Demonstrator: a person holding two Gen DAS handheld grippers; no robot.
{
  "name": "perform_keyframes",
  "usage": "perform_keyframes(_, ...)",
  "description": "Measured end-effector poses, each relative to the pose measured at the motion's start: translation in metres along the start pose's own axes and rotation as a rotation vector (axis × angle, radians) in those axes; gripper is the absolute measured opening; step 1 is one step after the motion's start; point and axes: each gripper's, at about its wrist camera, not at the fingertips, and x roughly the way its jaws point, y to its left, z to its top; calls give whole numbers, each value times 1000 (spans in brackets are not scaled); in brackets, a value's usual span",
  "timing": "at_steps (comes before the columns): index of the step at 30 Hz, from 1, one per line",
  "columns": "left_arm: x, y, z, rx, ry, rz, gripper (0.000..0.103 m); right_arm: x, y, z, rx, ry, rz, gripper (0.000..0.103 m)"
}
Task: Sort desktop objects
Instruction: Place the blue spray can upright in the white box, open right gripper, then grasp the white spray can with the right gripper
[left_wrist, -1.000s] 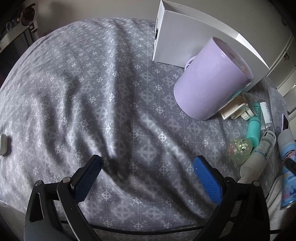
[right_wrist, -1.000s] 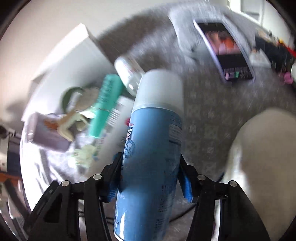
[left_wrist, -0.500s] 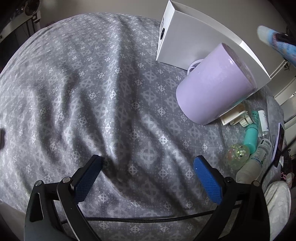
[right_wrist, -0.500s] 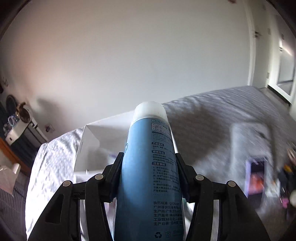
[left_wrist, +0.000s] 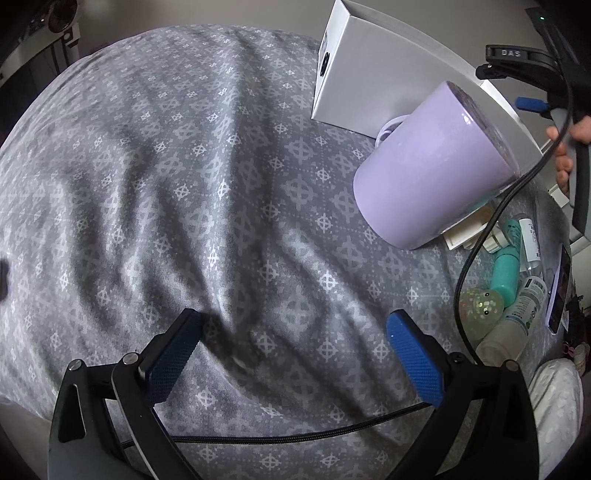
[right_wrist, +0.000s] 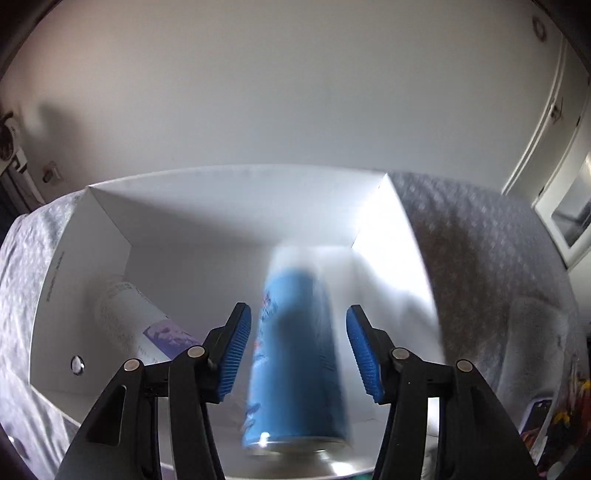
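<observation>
White cardboard box (right_wrist: 229, 206), open at the top, with a white bottle (right_wrist: 129, 314) bearing a purple label lying against its left wall. Above the box, the right gripper (right_wrist: 297, 345) is spread wide; the blue spray can (right_wrist: 295, 354) hangs between its pads (right_wrist: 234, 350), clear of both and motion-blurred, its label unreadable. Half a second ago the same pads clamped the can. Beside the box, the lilac mug (left_wrist: 436, 166) leans tilted on the grey patterned cloth (left_wrist: 184, 184). Left gripper (left_wrist: 291, 352) wide apart, holding nothing, above the cloth.
</observation>
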Motion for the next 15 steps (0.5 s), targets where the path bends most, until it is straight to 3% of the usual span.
perform_keyframes(1, -1, 0, -1, -2, -1, -2, 100, -12, 0, -5, -25, -39, -14, 84)
perform_keyframes(2, -2, 0, -1, -4, -3, -2, 100, -20, -2, -9, -42, -64, -20, 91)
perform_keyframes(7, -8, 5, -5, -43, -9, -10, 100, -127, -29, -62, 0, -244, 67, 91)
perform_keyframes(8, -9, 5, -6, -49, -9, -12, 100, -151, -32, -77, -2, -289, 74, 96)
perform_keyframes(9, -9, 5, -6, -52, -10, -12, 100, -181, -31, -97, -6, -353, 75, 103)
perform_keyframes(11, -9, 6, -6, -49, -10, -5, 100, -222, -29, -144, 23, -432, 24, 103)
perform_keyframes(12, -9, 4, -7, -42, -8, 2, 100, -223, -33, -156, 47, -378, 8, 103)
perform_keyframes(15, -9, -4, -11, -14, -1, 20, 100, -202, -45, -190, 118, -79, 149, 103)
